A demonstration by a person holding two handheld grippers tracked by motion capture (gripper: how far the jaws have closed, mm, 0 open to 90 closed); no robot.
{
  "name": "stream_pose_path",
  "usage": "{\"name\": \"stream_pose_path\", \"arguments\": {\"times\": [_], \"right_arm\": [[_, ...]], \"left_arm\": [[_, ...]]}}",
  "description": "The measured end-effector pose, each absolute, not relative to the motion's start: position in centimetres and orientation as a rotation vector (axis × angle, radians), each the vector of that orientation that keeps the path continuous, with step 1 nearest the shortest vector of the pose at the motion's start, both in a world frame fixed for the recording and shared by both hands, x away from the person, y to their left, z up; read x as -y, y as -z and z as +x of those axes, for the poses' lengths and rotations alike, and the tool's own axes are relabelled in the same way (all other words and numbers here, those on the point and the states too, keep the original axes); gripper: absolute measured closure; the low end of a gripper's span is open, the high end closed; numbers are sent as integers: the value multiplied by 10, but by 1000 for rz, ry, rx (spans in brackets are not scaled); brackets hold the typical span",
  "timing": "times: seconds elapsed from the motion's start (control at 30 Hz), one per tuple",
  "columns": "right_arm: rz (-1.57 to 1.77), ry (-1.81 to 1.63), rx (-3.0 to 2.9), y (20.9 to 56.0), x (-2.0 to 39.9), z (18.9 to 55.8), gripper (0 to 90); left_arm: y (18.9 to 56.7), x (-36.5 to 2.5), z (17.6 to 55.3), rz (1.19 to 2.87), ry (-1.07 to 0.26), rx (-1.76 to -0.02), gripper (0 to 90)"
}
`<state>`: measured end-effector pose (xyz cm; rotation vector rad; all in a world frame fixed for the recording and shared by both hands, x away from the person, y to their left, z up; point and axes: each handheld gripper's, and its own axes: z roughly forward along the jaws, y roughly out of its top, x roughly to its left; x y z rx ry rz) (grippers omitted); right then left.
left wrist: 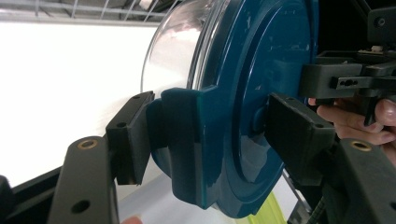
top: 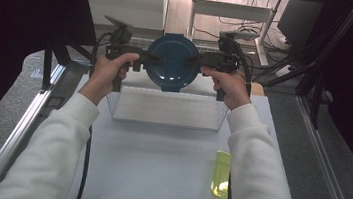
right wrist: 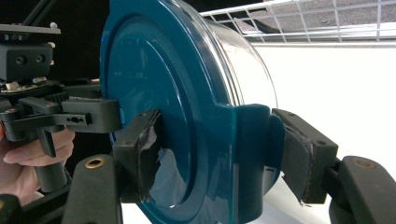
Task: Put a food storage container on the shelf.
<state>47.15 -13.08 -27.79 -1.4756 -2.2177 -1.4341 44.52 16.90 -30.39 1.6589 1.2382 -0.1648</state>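
Note:
A round clear container with a dark blue lid (top: 173, 61) hangs on edge above the wire basket (top: 166, 109), its lid facing the person. My left gripper (top: 145, 59) is shut on the lid's left latch tab, and my right gripper (top: 196, 60) is shut on the right tab. In the left gripper view the left gripper (left wrist: 212, 135) has its pads against the tab and the lid face (left wrist: 261, 70), with the clear bowl behind. In the right gripper view the right gripper (right wrist: 222, 156) clamps the opposite tab of the lid (right wrist: 154, 84) the same way.
The white wire basket stands on a white table top (top: 156, 167), just below the container. A yellow-green translucent object (top: 221, 172) lies near the front right, partly under the right sleeve. Metal rails (top: 20, 127) run along both sides of the table.

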Motion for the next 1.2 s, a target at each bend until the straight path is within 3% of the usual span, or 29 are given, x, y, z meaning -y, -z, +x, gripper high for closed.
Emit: {"name": "stream_pose_path", "arguments": {"times": [0.5, 0.87, 1.2], "right_arm": [[-1578, 1468, 2056, 296, 134, 496, 352], [-1672, 1448, 1936, 313, 136, 507, 305], [-1682, 1468, 1891, 319, 140, 506, 297]], "left_arm": [[320, -171, 467, 1581, 216, -1259, 324], [331, -169, 482, 1513, 291, -1322, 290], [333, -163, 482, 1502, 234, -1320, 264]]}}
